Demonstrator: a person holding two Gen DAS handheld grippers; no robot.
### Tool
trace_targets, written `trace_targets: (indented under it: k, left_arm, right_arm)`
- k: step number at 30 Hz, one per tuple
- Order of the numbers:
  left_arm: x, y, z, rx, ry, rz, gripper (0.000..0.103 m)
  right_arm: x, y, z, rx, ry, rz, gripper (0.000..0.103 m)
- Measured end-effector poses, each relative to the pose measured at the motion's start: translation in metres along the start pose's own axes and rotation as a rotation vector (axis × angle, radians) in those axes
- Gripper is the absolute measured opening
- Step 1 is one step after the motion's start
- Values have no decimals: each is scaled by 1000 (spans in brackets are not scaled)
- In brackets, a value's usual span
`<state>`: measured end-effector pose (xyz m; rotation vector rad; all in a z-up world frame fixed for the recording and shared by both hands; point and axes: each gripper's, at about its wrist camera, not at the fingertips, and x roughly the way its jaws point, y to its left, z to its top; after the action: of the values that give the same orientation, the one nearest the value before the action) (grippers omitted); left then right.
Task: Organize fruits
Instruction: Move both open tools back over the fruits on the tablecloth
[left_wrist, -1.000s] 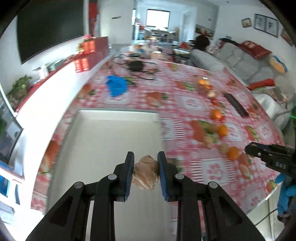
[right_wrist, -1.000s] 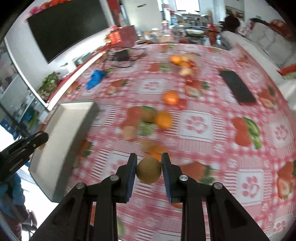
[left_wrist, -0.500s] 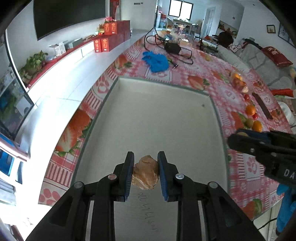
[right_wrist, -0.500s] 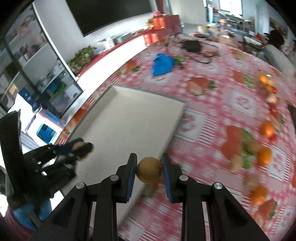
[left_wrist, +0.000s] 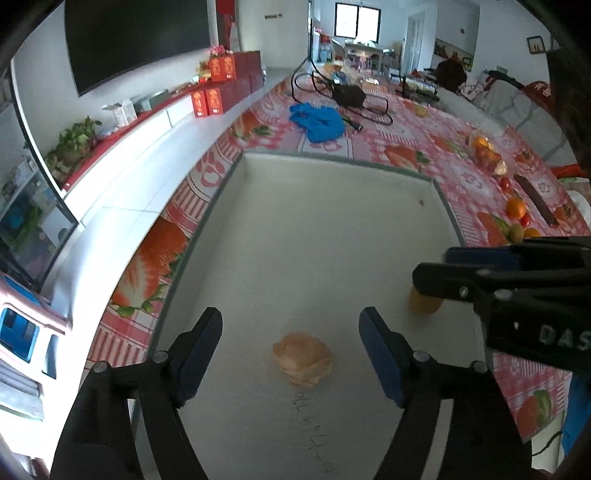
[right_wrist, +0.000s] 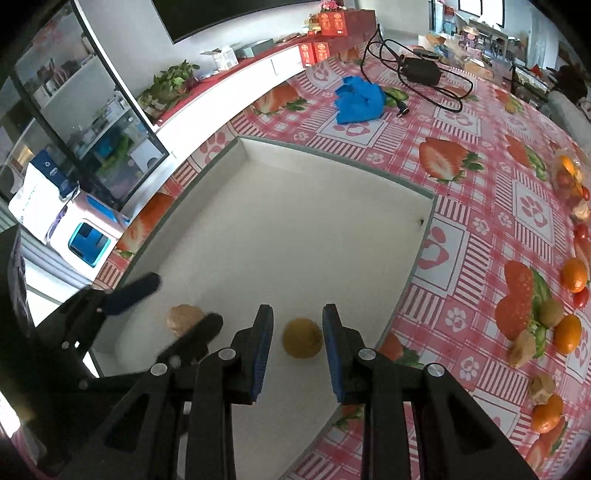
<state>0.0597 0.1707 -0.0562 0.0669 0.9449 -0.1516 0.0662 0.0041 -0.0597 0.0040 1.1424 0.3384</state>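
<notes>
A shallow white tray (left_wrist: 332, 206) (right_wrist: 295, 206) lies on the strawberry-print tablecloth. A tan walnut (left_wrist: 302, 359) (right_wrist: 183, 319) rests on the tray floor, and my left gripper (left_wrist: 291, 347) (right_wrist: 173, 302) hangs over it with jaws opening, clear of the nut. A brown kiwi (right_wrist: 302, 338) (left_wrist: 424, 305) lies on the tray to the right of the walnut. My right gripper (right_wrist: 297, 339) (left_wrist: 432, 269) straddles the kiwi with jaws opening; a gap shows on both sides of the fruit.
Oranges (right_wrist: 574, 274), kiwis (right_wrist: 549, 313), walnuts (right_wrist: 522, 349) and cherry tomatoes (right_wrist: 580, 297) lie scattered on the cloth right of the tray. A blue cloth (right_wrist: 360, 98) and a black charger with cables (right_wrist: 423, 70) lie beyond the tray. The table's edge runs along the left.
Both grippers came over the tray and opened. The walnut left the left jaws and lies on the tray floor; the kiwi left the right jaws and lies beside it.
</notes>
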Motion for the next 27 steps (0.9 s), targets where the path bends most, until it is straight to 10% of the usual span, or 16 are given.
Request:
trace_targets:
  k: [1,2,17,27]
  left_arm:
    - [-1,1,0,-1,1,3,81]
    - [-1,1,1,-4,2,6,81]
    - [-27,-35,14,28,-29,-28,82]
    - [-38,-110,22,160,-44,-126,82]
  right_arm:
    - [-4,-1,0,2,-14,-4,80]
    - [-10,-1,0,0,-39,-16,85]
    - [-76,-63,-29,72,-180,-149,103]
    - [-76,-157,-120,229,-100,-333,103]
